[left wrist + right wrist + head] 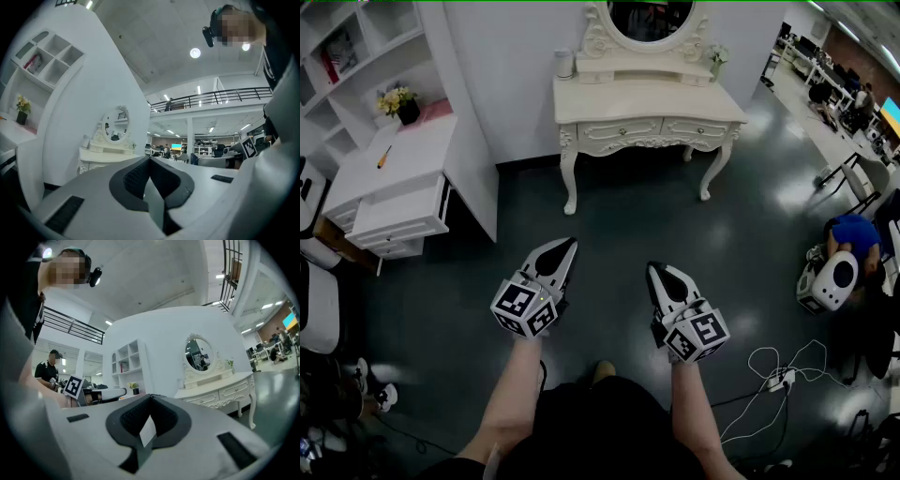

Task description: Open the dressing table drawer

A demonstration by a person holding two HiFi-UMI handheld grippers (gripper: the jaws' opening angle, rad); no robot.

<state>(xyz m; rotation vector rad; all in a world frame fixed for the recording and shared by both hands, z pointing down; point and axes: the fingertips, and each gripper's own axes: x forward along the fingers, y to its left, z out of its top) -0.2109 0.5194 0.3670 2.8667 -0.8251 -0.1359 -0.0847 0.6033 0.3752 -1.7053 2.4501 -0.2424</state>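
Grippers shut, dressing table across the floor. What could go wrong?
Both the left gripper and right gripper are shut; one must open before a small drawer knob, or it will likely bump it.
The dressing table has two drawers side by side; the wrong one could get pulled.
A hard tug may shake the flowers on its top.

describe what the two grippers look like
Both match: the left gripper and right gripper are white shells tapering to a point, with black textured pads inside. Each carries a white cube with black square markers at its rear. The forearms have no sleeves.
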